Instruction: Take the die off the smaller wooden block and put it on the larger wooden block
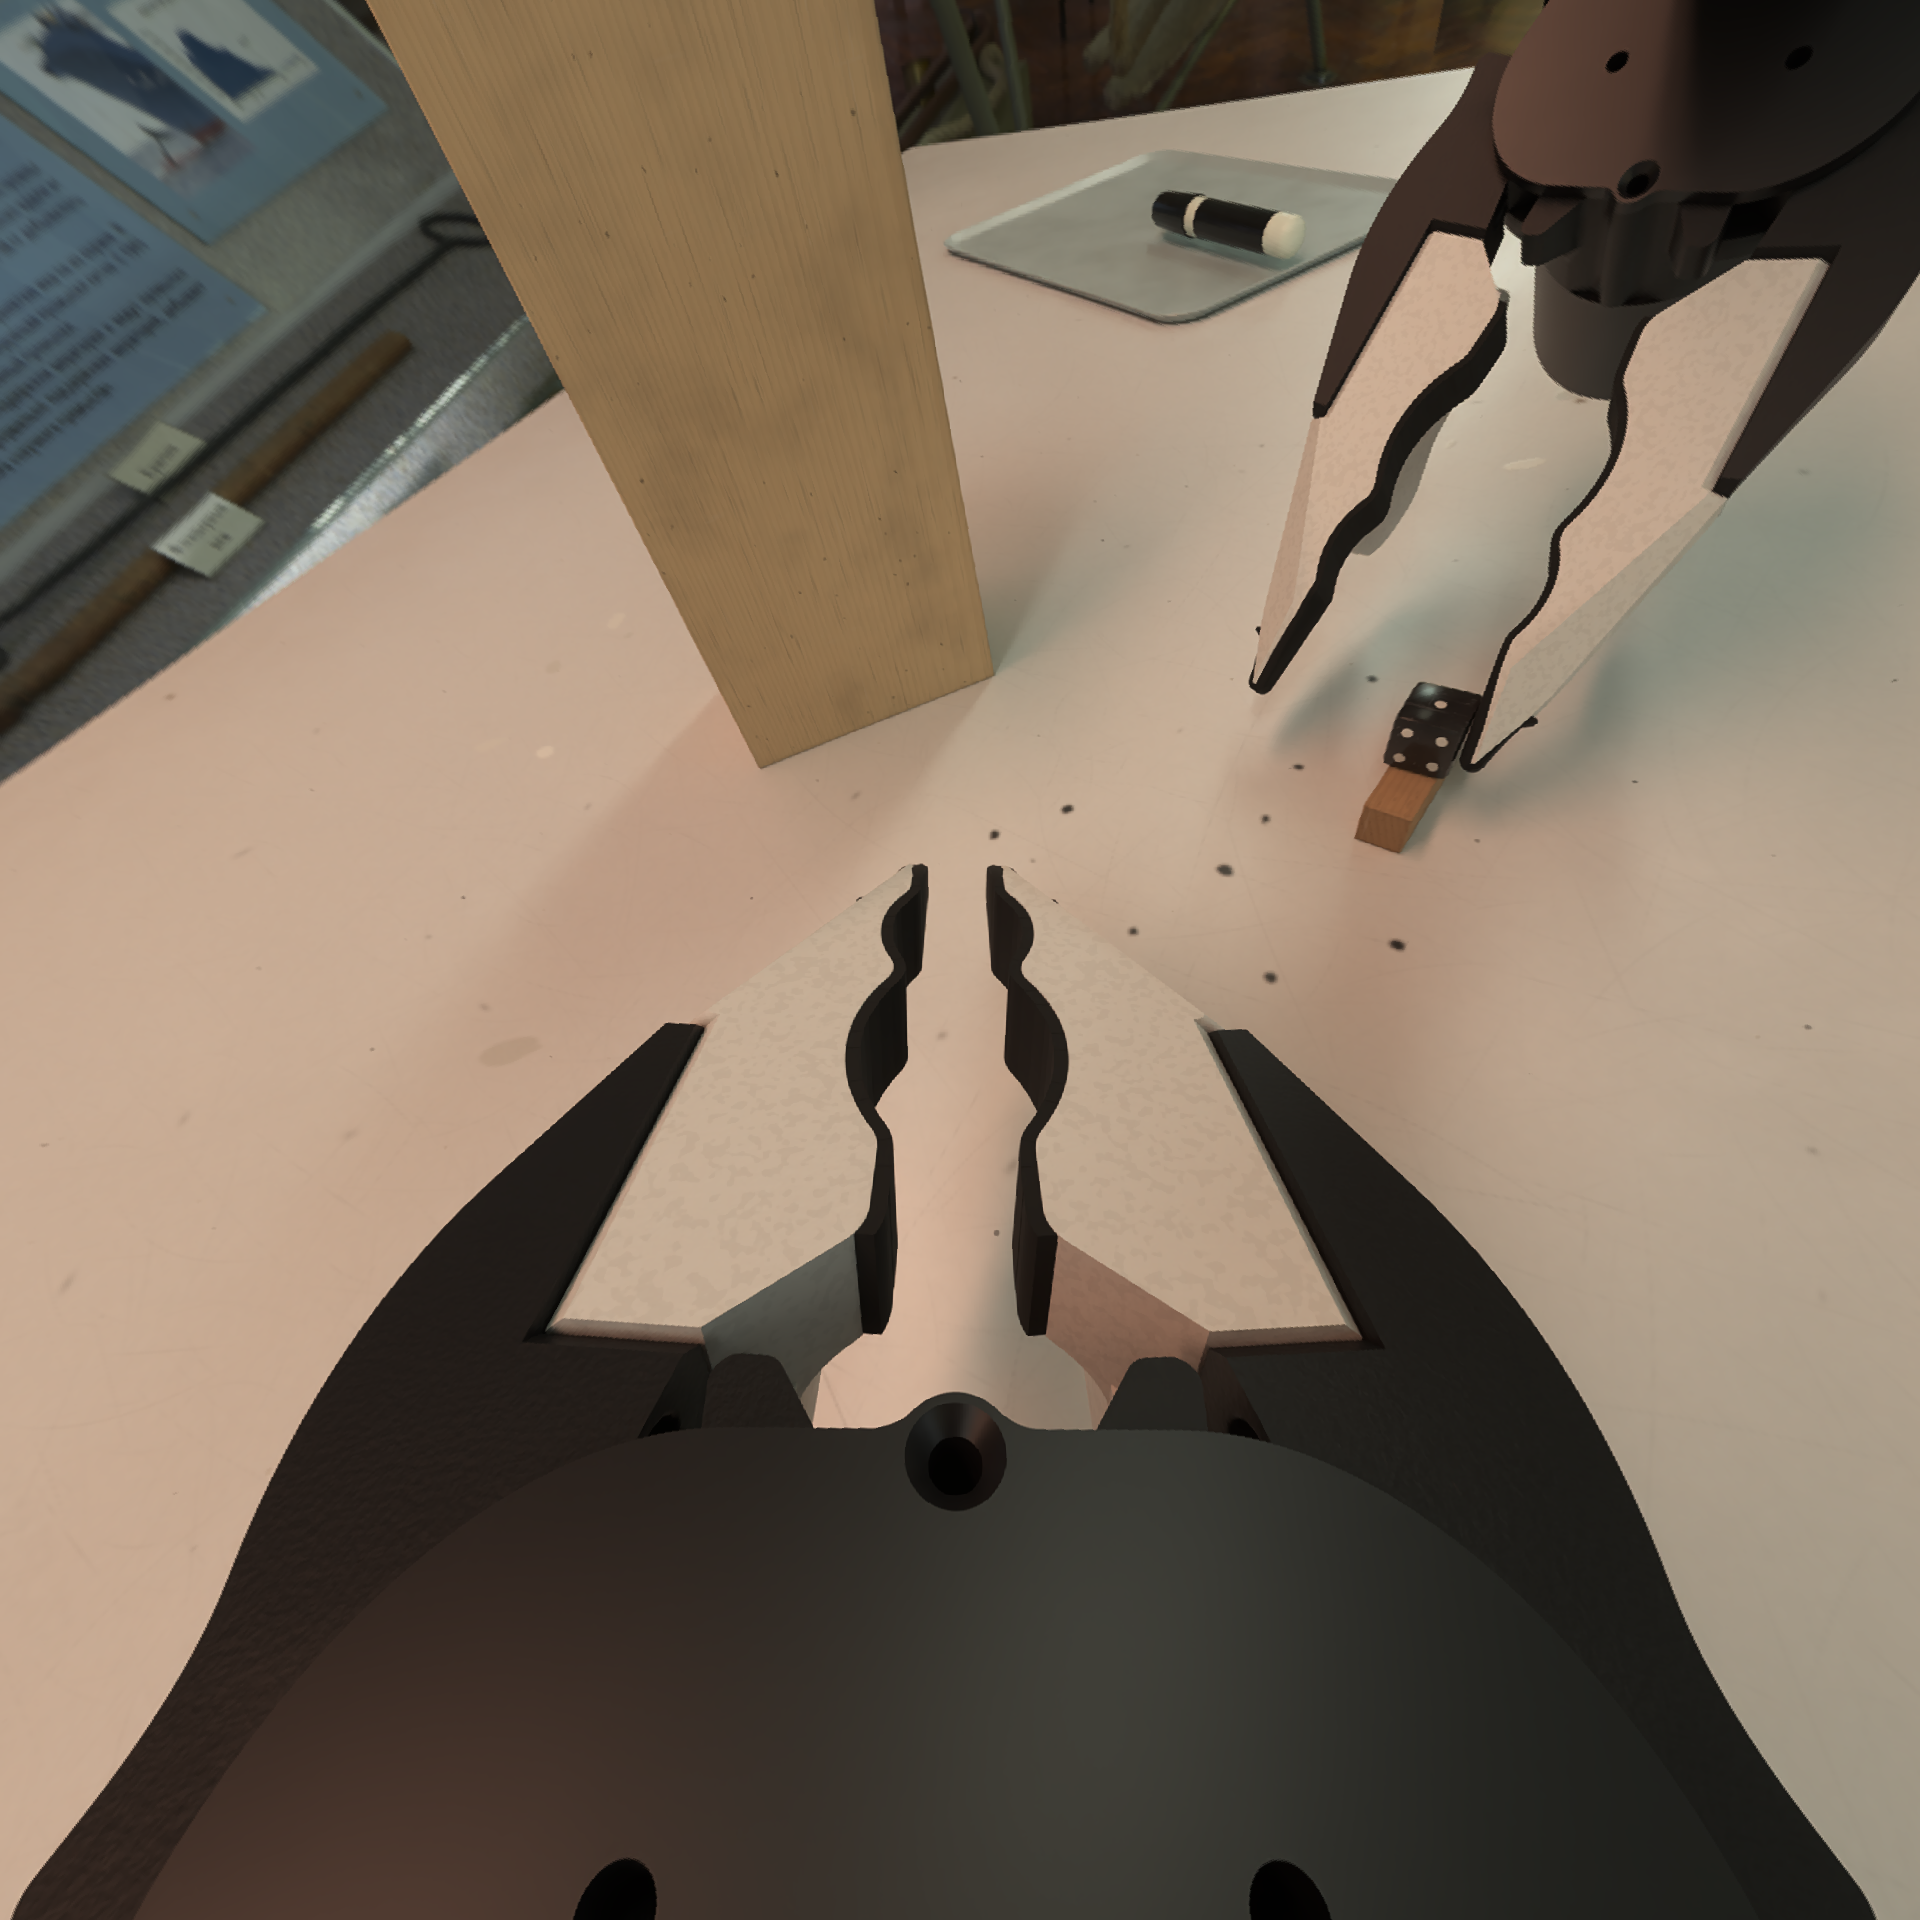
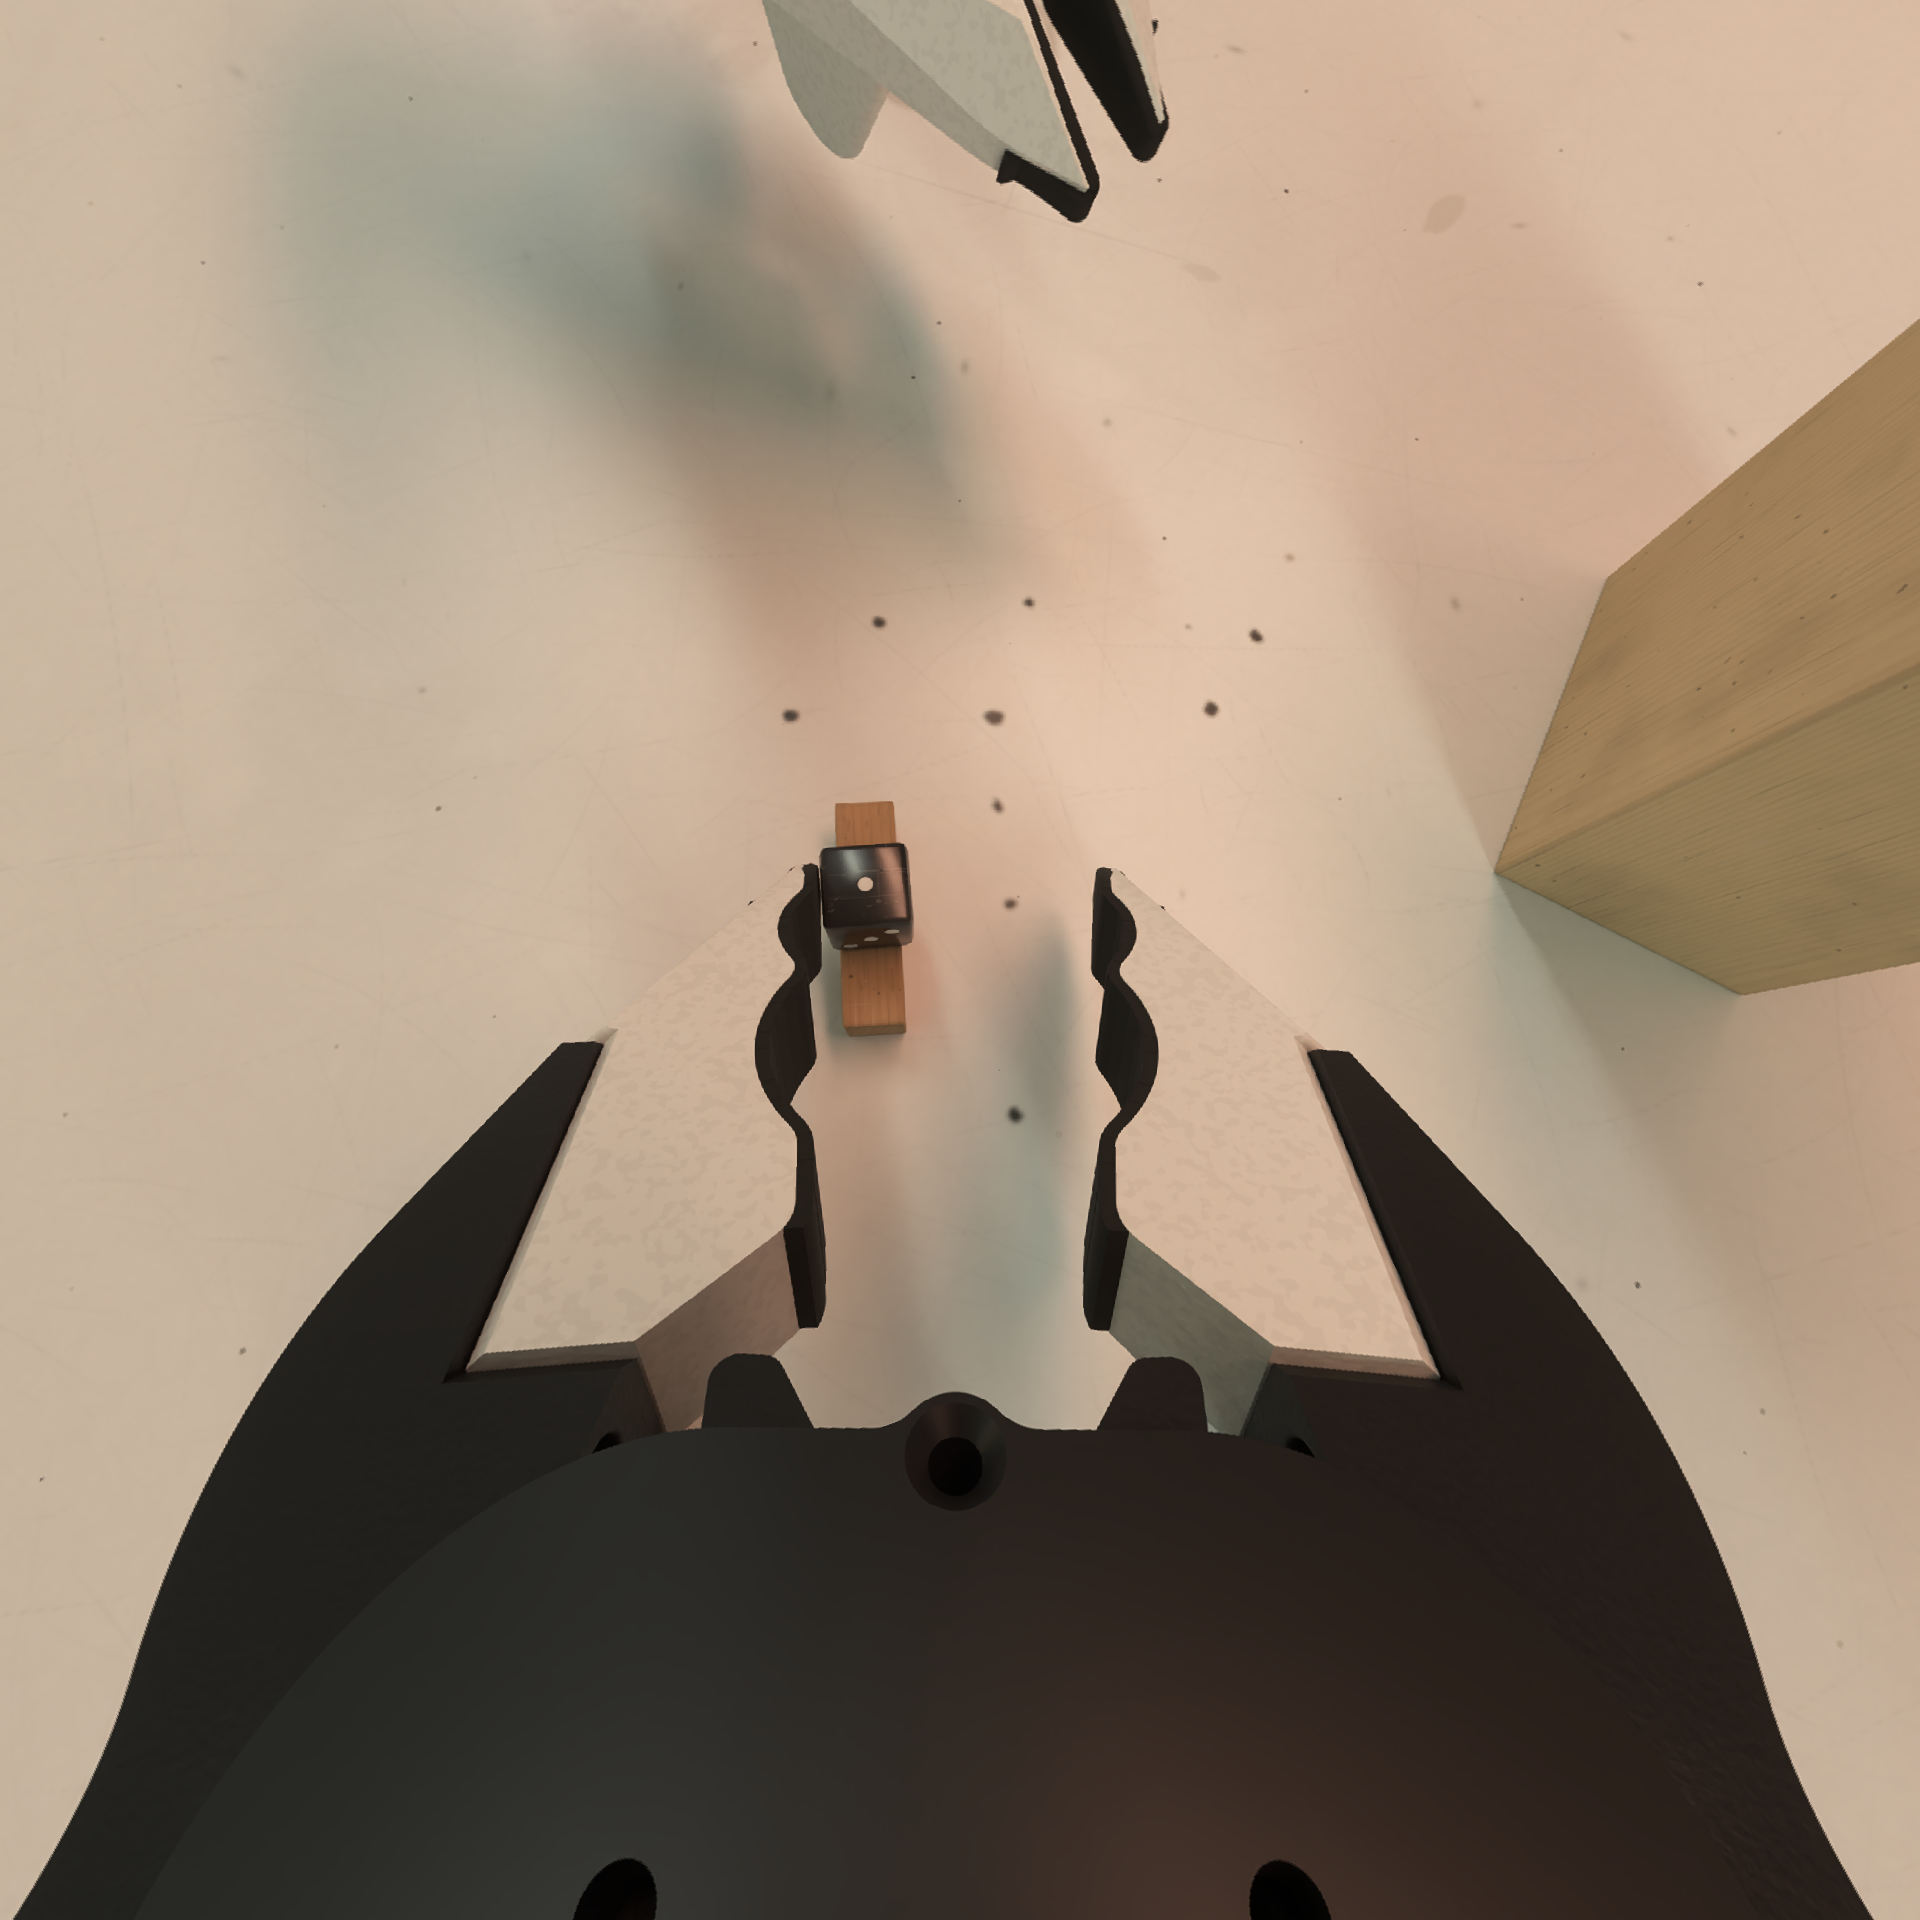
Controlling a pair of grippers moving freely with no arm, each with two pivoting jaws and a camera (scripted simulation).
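Die (image 2: 864,899) is sitting on the small block (image 2: 871,992), hiding its middle; right hand-held gripper (image 2: 951,883) is gaping wide, left hand-held gripper (image 1: 957,878) nearly closed, empty.

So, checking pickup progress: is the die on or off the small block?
On: the die sits on the small block, between the open right tool.

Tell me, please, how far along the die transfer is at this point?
Nothing is done yet: the black die sits on the small wooden block. In hand: the right claw is open, low over the table, the die beside one fingertip, off centre in the gap. Left: close on the die, lift it, set it on the tall wooden block. The left claw hangs empty, nearly shut.
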